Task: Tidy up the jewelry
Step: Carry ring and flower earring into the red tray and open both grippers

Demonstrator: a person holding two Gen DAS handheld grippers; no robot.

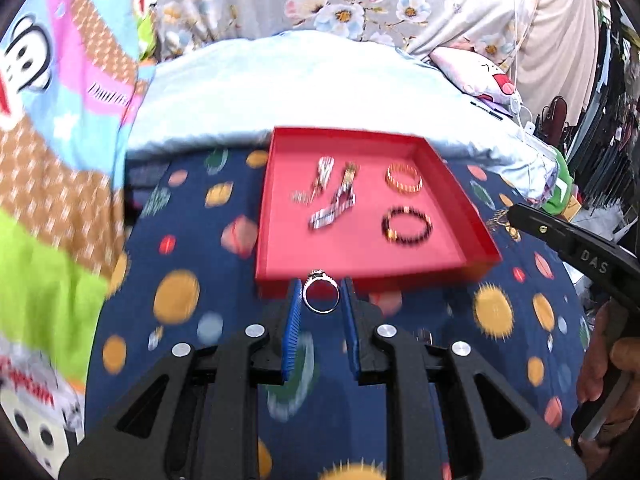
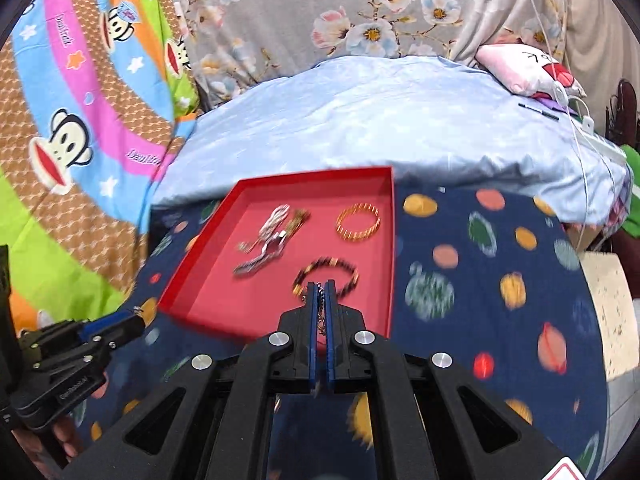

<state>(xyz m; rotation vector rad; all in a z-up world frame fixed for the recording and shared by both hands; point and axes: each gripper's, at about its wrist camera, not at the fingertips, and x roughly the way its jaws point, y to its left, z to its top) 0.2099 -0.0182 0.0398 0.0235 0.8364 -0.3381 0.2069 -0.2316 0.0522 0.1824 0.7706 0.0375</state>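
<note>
A red tray [image 1: 456,184] sits on a dark blue planet-print cloth and also shows in the right wrist view [image 2: 208,240]. It holds a gold bangle [image 1: 404,178], a dark beaded bracelet [image 1: 408,225] and a silver tangle of chains [image 1: 332,200]. My left gripper [image 1: 321,294] is shut on a silver ring [image 1: 320,292], just in front of the tray's near wall. My right gripper [image 2: 321,292] is shut on a thin chain [image 2: 320,308], over the tray's near part by the beaded bracelet [image 2: 326,274]. The gold bangle [image 2: 358,222] lies farther back.
The blue cloth [image 2: 480,280] covers the surface. A pale blue bedsheet [image 2: 380,120] lies behind the tray, with a pink pillow [image 2: 528,68]. Colourful cartoon bedding [image 2: 80,140] is at the left. Each gripper shows in the other's view: the right [image 1: 576,248] and the left [image 2: 80,344].
</note>
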